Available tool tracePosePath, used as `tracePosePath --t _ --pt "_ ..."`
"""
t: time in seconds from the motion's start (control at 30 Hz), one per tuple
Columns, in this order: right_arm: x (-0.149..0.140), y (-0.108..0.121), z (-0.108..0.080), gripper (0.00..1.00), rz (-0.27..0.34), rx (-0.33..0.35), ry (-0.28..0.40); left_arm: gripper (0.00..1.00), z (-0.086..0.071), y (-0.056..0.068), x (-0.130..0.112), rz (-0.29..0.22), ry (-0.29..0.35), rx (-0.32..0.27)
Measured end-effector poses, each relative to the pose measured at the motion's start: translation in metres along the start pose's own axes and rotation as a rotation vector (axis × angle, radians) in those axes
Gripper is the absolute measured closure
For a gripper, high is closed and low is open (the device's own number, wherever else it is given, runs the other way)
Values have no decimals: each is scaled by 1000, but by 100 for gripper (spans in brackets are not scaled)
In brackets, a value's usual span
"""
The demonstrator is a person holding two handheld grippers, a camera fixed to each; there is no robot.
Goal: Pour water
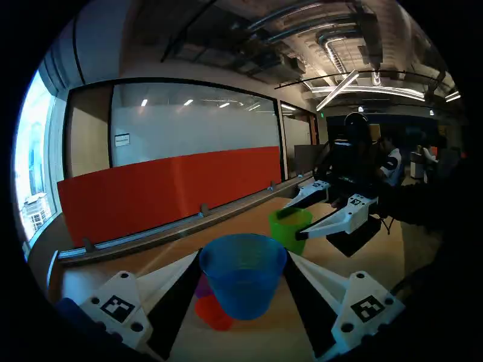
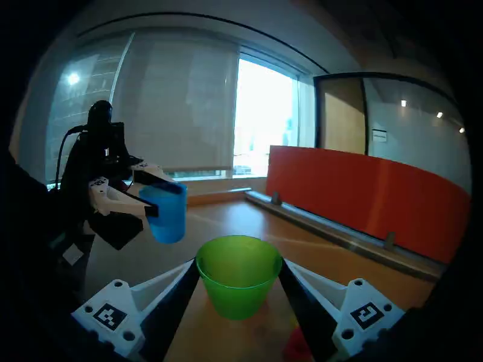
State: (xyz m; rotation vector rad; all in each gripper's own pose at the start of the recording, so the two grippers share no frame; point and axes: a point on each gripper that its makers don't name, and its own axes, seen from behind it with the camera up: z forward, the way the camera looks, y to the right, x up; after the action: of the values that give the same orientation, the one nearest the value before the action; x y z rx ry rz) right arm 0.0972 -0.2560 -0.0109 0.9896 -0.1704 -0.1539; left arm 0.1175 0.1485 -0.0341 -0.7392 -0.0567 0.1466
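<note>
Each gripper pinched one plastic cup above the wooden table (image 1: 377, 256).

The left gripper (image 1: 243, 260) was closed on the blue cup (image 1: 243, 286), one finger pressed to each side, and the cup was upright. To the right and farther off, the right gripper (image 1: 294, 221) clamped the green cup (image 1: 288, 228) in the same way, also upright. The two cups stood near each other but apart, with open air between them. Contents of either cup could not be determined. Below the blue cup, partly hidden by it, a red cup (image 1: 212, 314) and a purple cup (image 1: 202, 288) sat on the table. A metal rail (image 1: 181, 227) and a red partition panel (image 1: 169, 193) ran along the far edge. In the right gripper view a bright window (image 2: 265, 114) lay beyond.
</note>
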Motion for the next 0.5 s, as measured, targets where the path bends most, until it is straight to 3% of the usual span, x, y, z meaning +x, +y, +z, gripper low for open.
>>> tracePosePath --t 0.5 --pt "19 -8 -7 6 -6 6 62 11 1 3 11 15 13 -4"
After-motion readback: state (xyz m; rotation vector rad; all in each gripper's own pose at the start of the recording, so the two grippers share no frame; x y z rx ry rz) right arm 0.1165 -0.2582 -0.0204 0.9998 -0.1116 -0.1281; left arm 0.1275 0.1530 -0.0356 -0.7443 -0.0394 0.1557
